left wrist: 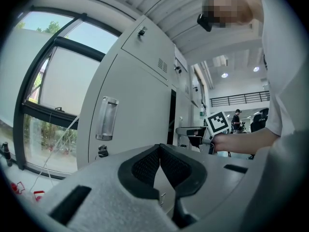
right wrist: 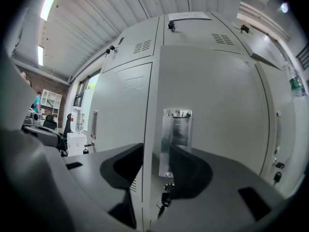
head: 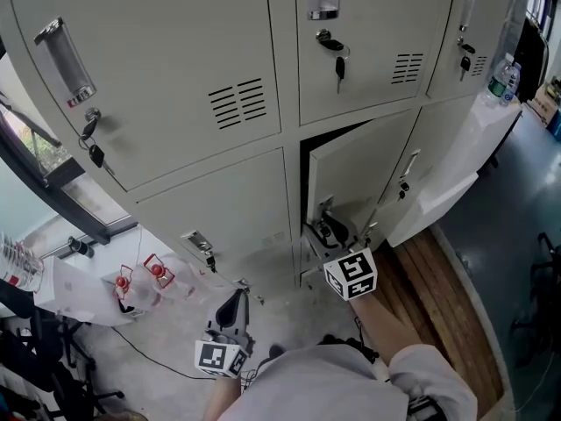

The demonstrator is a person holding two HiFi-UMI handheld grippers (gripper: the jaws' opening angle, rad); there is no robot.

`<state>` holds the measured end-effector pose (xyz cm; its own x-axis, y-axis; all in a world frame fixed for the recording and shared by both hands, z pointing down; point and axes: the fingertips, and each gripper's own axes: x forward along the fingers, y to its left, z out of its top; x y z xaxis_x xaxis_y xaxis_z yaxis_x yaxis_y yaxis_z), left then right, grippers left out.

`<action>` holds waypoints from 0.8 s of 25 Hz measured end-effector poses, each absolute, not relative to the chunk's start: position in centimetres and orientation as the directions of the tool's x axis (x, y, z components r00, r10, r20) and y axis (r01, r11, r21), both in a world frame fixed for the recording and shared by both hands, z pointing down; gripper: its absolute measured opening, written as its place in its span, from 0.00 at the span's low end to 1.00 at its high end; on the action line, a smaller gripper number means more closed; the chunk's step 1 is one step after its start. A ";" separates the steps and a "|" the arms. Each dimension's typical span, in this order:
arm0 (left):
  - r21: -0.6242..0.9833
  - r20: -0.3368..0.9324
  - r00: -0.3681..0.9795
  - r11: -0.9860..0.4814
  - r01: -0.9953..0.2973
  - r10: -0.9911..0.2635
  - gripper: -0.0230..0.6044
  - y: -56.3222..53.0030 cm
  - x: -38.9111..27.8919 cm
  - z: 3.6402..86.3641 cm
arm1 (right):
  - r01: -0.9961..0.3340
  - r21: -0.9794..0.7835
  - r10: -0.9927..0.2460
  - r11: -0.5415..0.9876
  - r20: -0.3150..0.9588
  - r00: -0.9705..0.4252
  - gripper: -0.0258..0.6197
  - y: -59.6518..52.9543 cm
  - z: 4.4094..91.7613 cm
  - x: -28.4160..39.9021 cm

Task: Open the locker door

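The lower middle locker door [head: 359, 169] stands ajar, with a dark gap along its left and top edges. My right gripper [head: 330, 231] is at that free left edge, beside the metal handle [right wrist: 176, 129]. In the right gripper view the gripper [right wrist: 157, 154] has one jaw on each side of the door's edge, closed against it, and keys [right wrist: 165, 190] hang below the handle. My left gripper [head: 236, 298] hangs low in front of the lower left locker, away from any door. In its own view the left gripper [left wrist: 160, 151] is shut with nothing in it.
Other closed lockers surround the door, several with keys in their locks [head: 339, 60]. A white panel [head: 456, 160] with a water bottle [head: 501, 77] juts out at the right. Red-capped bottles [head: 140, 279] lie on the floor at the left, wooden boards [head: 429, 270] at the right.
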<state>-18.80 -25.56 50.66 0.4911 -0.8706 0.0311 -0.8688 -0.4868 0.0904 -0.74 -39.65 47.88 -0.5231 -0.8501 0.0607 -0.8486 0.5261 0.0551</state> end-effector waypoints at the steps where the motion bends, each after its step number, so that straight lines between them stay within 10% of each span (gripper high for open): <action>1: 0.092 0.032 0.496 -0.491 -0.866 -0.868 0.05 -25.5 -18.7 50.7 | -0.854 0.055 -0.855 0.518 0.061 -0.515 0.29 -39.5 47.9 -0.5; 20: 0.093 0.051 0.595 -0.589 -0.802 -0.802 0.05 -25.3 -16.3 51.4 | -0.896 0.043 -0.896 0.442 0.061 -0.440 0.23 -34.4 47.9 4.0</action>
<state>-16.35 -25.34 51.43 0.5950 -0.8021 0.0509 -0.8025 -0.5894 0.0926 3.98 -34.45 47.95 -0.4397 -0.8961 0.0610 -0.8958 0.4424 0.0430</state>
